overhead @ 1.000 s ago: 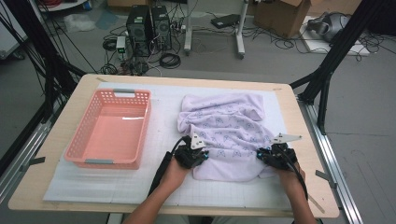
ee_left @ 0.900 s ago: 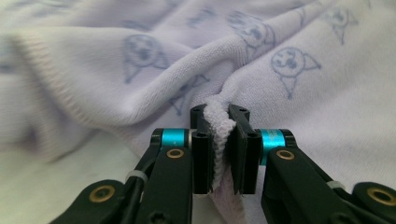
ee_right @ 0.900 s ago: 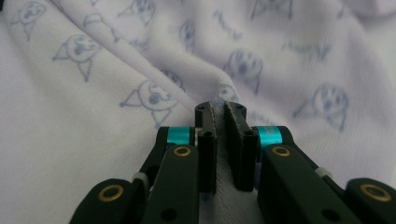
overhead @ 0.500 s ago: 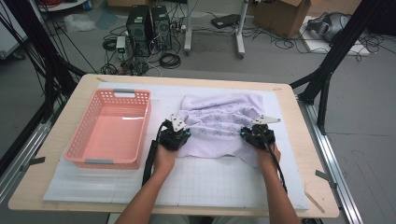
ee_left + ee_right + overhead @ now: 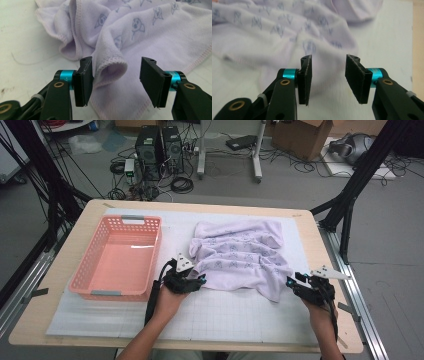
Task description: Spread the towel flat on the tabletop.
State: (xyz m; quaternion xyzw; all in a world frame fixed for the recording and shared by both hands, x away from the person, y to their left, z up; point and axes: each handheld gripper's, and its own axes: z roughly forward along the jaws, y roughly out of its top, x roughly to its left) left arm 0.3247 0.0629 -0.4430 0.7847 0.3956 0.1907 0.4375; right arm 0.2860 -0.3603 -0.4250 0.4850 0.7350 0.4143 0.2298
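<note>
Looking down from the high view, one wooden bench (image 5: 60, 285) carries a white gridded mat (image 5: 235, 315), one pink plastic basket (image 5: 85, 285) and one pale lilac towel (image 5: 240, 257). The basket sits on the left part of the mat; it has latticed walls and nothing inside it. The towel lies crumpled on the middle of the mat, just right of the basket and apart from it, printed with small blue-grey animal faces. No writing can be read on anything. Two forearms come in from the bottom edge. The left hand-held gripper (image 5: 196, 279) sits at the towel's near left edge, between basket and towel. The right hand-held gripper (image 5: 291, 283) sits at the towel's near right corner, close to the cloth.

From the left gripper view, the left hand-held gripper (image 5: 117, 80) has its two black jaws wide apart. A rolled fold of the towel's (image 5: 150, 37) hemmed edge lies between them, beside the left jaw; the jaws do not pinch it.

From the right gripper view, the right hand-held gripper (image 5: 328, 77) also has its jaws spread apart, gripping nothing. The towel (image 5: 262, 37) appears blurred beyond and between the jaws, lying on the white mat (image 5: 392, 37).
</note>
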